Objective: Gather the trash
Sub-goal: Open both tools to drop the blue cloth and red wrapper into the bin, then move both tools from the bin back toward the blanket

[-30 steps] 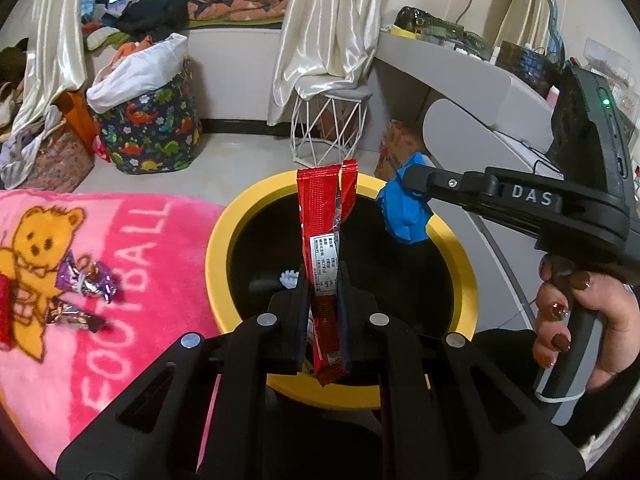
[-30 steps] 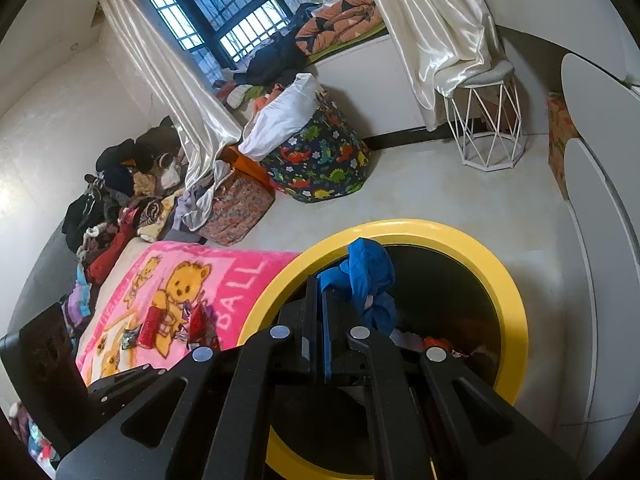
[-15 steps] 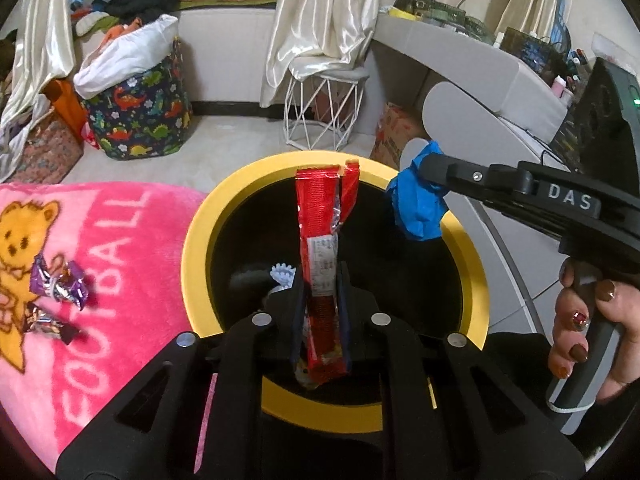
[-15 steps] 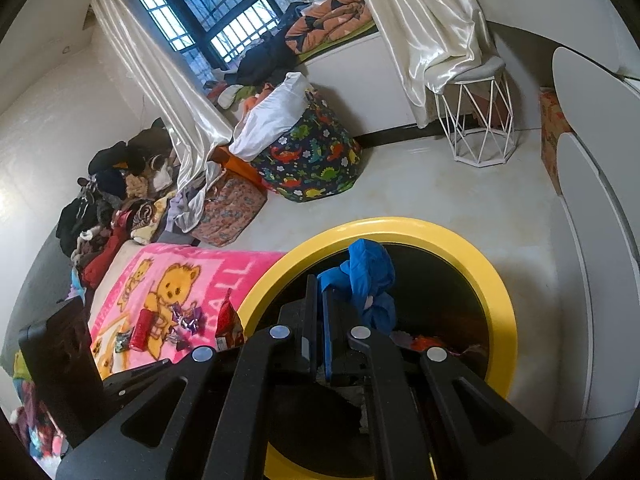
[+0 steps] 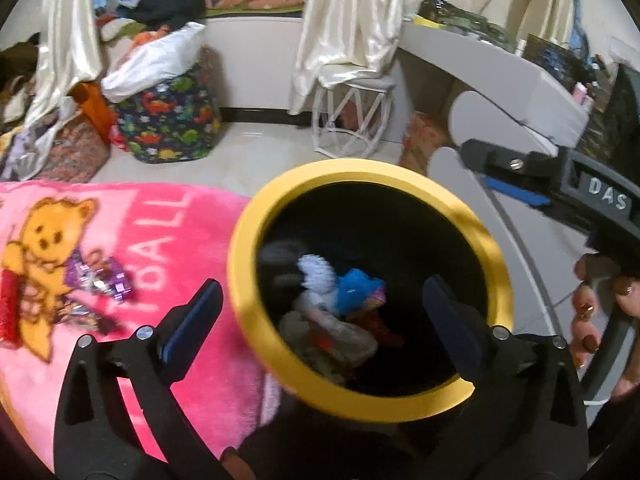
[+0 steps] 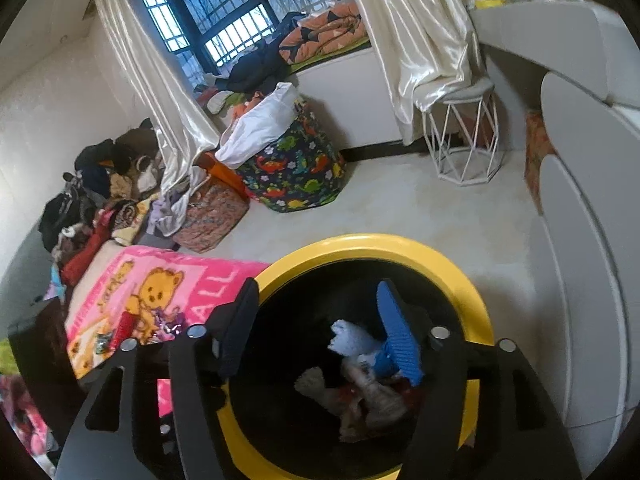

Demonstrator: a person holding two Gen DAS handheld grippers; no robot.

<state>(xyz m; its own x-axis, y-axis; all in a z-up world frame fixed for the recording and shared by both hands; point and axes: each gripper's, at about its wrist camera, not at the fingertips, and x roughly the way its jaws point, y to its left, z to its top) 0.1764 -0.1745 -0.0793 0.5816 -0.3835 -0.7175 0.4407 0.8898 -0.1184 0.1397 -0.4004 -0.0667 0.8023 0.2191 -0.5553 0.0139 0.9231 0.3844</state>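
A black bin with a yellow rim [image 5: 244,280] stands beside a pink bear blanket [image 5: 132,236]. My left gripper [image 5: 324,312] hangs over the bin, its jaws opening wide with nothing between them. In the bin lie a blue crumpled piece [image 5: 356,284], a white scrap [image 5: 316,272] and a red wrapper [image 5: 376,324]. My right gripper [image 6: 320,320] is also above the bin [image 6: 360,242], jaws opening and empty, with the blue piece [image 6: 380,360] lying below them. Purple wrappers [image 5: 104,280] and a red wrapper [image 6: 124,328] lie on the blanket.
A hand [image 5: 600,312] holds the right gripper's handle at the bin's right. A dinosaur-print basket [image 5: 172,128], a white wire stool [image 5: 352,120] and a white desk [image 5: 500,80] stand beyond. Clothes [image 6: 100,200] are piled along the left wall.
Both grippers have gone from shut to open. The red wrapper left the left jaws and the blue piece left the right jaws; both now lie inside the bin.
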